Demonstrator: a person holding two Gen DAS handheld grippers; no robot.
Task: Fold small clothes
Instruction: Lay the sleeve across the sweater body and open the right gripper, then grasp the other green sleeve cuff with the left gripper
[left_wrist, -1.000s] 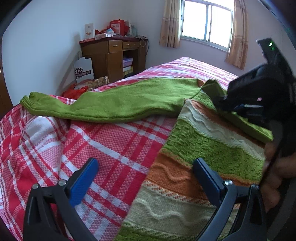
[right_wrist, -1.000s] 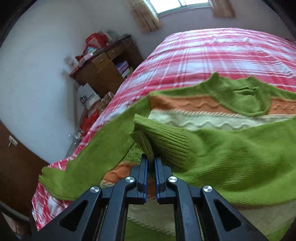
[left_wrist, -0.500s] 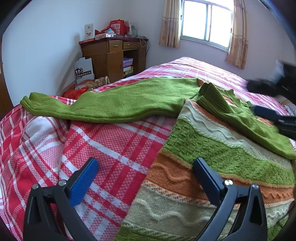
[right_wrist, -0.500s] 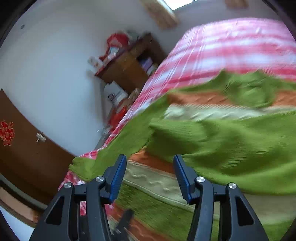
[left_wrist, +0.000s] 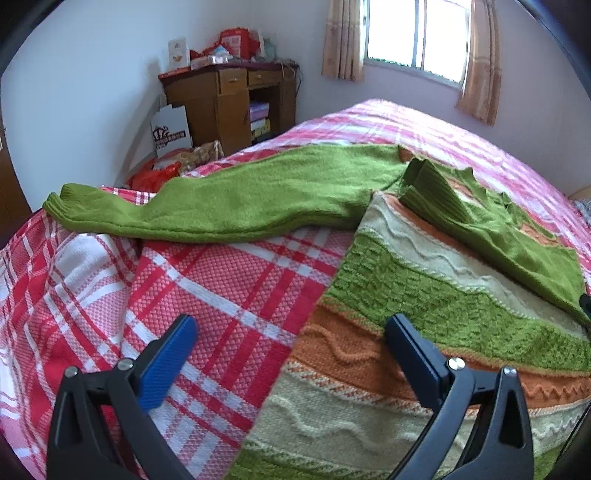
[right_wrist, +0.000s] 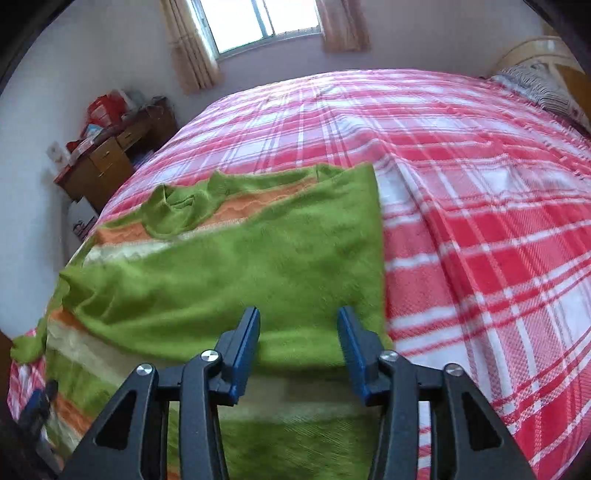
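One sleeve (right_wrist: 229, 280) is now folded across the sweater (left_wrist: 424, 332): a second ago your right gripper (right_wrist: 298, 350) pinched its cuff, and now the cuff (left_wrist: 432, 184) lies released on the chest while that gripper has pulled away to the sweater's right side. Its jaws opened to let go and have just been narrowing a little; they stand partly apart with nothing between them, above the folded sleeve's near edge. Your left gripper (left_wrist: 291, 358) has not moved. It hovers wide open and empty over the sweater's left edge, one finger above the bedspread (left_wrist: 221, 280), the other above the striped knit.

The sweater lies flat near the bed's foot, neck toward the window (left_wrist: 417, 33). That leaves the other sleeve (left_wrist: 229, 206) as the likely next fold. It is stretched out to the left, its cuff close to the bed's edge, with a desk (left_wrist: 229, 99) and floor clutter beyond, so keep it from sliding off as you lift.

To the right the bedspread is bare well past the sweater's straight edge, giving your right gripper plenty of room. A pillow (right_wrist: 539, 88) sits far off at the head.
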